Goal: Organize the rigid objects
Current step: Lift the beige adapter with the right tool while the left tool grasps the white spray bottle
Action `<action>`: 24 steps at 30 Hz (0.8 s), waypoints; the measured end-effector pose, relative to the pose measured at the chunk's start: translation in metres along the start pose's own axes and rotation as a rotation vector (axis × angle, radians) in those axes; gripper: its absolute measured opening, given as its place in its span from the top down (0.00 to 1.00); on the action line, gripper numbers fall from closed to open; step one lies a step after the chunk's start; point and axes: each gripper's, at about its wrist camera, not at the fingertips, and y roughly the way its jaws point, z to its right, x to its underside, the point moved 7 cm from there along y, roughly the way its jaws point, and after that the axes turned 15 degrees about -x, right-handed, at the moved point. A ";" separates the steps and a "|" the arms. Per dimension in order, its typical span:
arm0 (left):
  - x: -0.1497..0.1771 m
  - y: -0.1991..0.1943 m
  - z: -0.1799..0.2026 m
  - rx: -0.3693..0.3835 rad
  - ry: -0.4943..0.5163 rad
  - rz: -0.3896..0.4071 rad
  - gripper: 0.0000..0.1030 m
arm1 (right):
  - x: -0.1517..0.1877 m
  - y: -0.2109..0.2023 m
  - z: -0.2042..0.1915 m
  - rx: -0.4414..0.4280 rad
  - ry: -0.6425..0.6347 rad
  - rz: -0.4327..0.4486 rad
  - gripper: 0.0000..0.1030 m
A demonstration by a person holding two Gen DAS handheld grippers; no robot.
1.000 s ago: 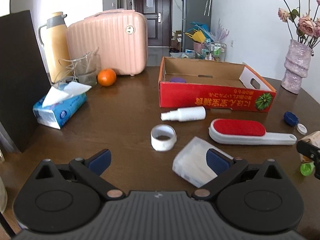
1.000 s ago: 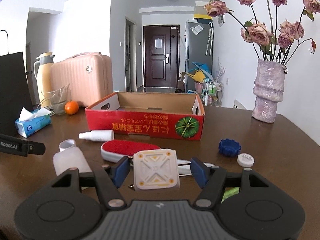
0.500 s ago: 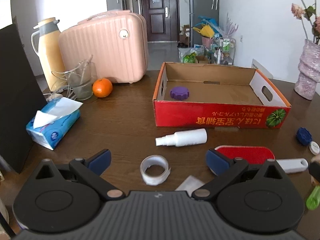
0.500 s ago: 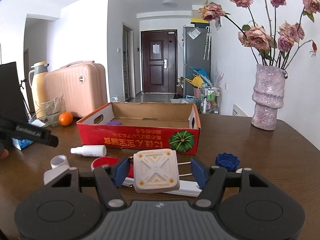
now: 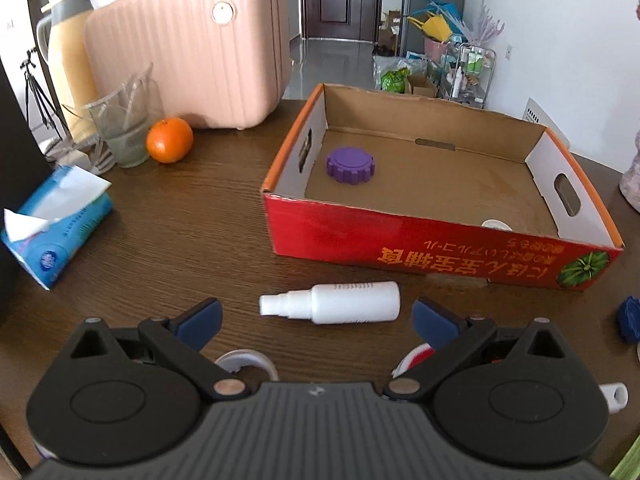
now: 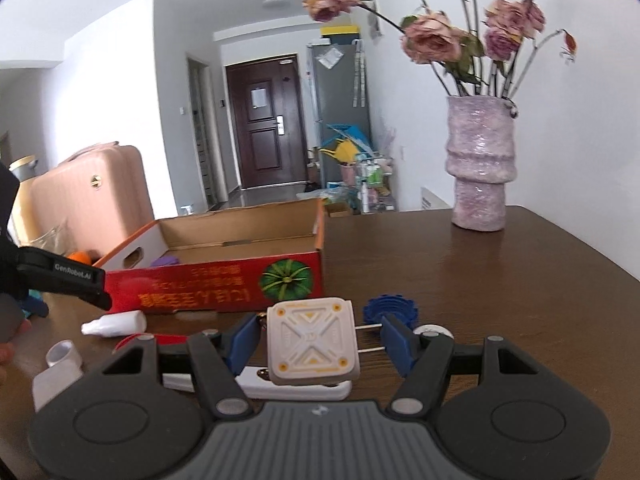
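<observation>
1. Two grippers up. My left gripper (image 5: 316, 316) has jaws wide apart, nothing between the pads; it hangs over the table (image 5: 192, 220).
2. White spray bottle (image 5: 332, 308) lies on its side just ahead of the L fingertips, not touched.
3. My right gripper (image 6: 320, 340) is clamped on a white square block (image 6: 310, 340), w/ thin pins at the block's R side against the pad.
4. Red cardboard box (image 5: 420, 236) sits past the bottle; purple cap (image 5: 350, 165) inside, far-left corner. Small white disc (image 5: 496, 224) inside too, by the near wall.
5. Blue cap (image 6: 390, 310) on table just beyond R jaws.
6. Orange (image 5: 169, 139) near pink case (image 5: 188, 48), well apart from box.
</observation>
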 end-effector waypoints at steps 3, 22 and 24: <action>-0.005 0.009 0.006 0.003 -0.008 -0.016 0.00 | 0.002 0.003 0.004 0.007 0.008 -0.009 0.36; -0.009 0.054 0.021 -0.048 0.004 -0.119 0.00 | 0.016 0.016 0.003 0.016 -0.001 -0.057 0.36; -0.007 0.057 0.022 -0.052 0.006 -0.127 0.00 | 0.015 0.017 0.003 0.012 0.000 -0.057 0.36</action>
